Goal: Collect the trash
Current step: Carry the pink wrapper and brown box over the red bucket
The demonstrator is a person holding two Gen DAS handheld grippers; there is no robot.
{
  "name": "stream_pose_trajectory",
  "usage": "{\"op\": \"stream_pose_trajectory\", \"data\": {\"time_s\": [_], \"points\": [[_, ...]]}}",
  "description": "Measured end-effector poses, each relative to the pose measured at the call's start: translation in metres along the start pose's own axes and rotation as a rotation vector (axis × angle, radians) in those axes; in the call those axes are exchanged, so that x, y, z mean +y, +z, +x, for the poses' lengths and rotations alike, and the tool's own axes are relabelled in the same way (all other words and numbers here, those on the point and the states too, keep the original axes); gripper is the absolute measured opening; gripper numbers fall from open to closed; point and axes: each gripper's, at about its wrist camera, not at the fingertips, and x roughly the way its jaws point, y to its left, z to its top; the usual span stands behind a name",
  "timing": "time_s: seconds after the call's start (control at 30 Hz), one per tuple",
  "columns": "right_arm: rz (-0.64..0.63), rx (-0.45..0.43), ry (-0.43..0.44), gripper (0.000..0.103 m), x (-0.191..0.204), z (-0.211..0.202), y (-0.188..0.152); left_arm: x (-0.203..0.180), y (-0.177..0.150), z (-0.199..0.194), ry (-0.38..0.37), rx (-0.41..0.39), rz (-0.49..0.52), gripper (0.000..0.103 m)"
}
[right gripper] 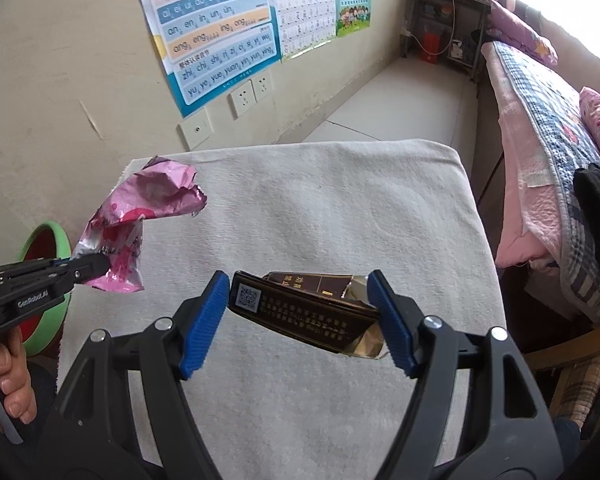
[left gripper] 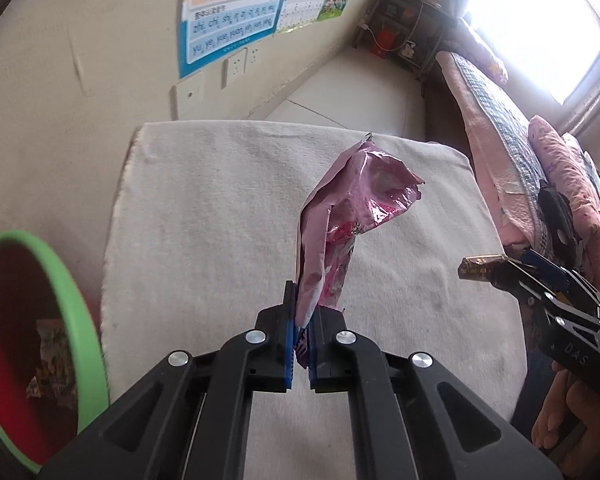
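My left gripper [left gripper: 301, 312] is shut on a crumpled pink foil wrapper [left gripper: 352, 208] and holds it up above the white cloth-covered table [left gripper: 220, 208]. The wrapper also shows in the right wrist view [right gripper: 132, 224], at the left gripper's tip [right gripper: 96, 268]. My right gripper [right gripper: 300, 308] is shut on a dark brown and gold cigarette box [right gripper: 304, 308], squeezed between the blue pads above the table [right gripper: 320, 208]. The box also shows in the left wrist view [left gripper: 480, 268], at the right gripper's tip [left gripper: 504, 272]. A red bin with a green rim [left gripper: 76, 312] stands left of the table, with trash inside.
A wall with posters [right gripper: 216, 28] and sockets [right gripper: 252, 94] lies behind the table. A bed with pink quilts [right gripper: 548, 128] runs along the right. A dark shelf [right gripper: 440, 20] stands at the far end. The bin also shows at the right wrist view's left edge [right gripper: 62, 240].
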Motion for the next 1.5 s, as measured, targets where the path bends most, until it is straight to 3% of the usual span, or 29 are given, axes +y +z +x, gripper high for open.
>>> {"op": "stream_pose_trajectory", "data": {"time_s": [0.4,0.9,1.5], "points": [[-0.065,-0.024,0.03,0.069,0.042,-0.021,-0.006,0.027,-0.025,-0.051,0.037,-0.059,-0.045,0.002],[-0.15,-0.038,0.09,0.069,0.111,-0.029,-0.006,0.08,-0.05,-0.087,0.079,-0.095,-0.132,0.002],[-0.318,-0.056,0.251,0.069,0.25,-0.032,0.002,0.19,-0.084,-0.143,0.175,-0.157,-0.307,0.002]]}}
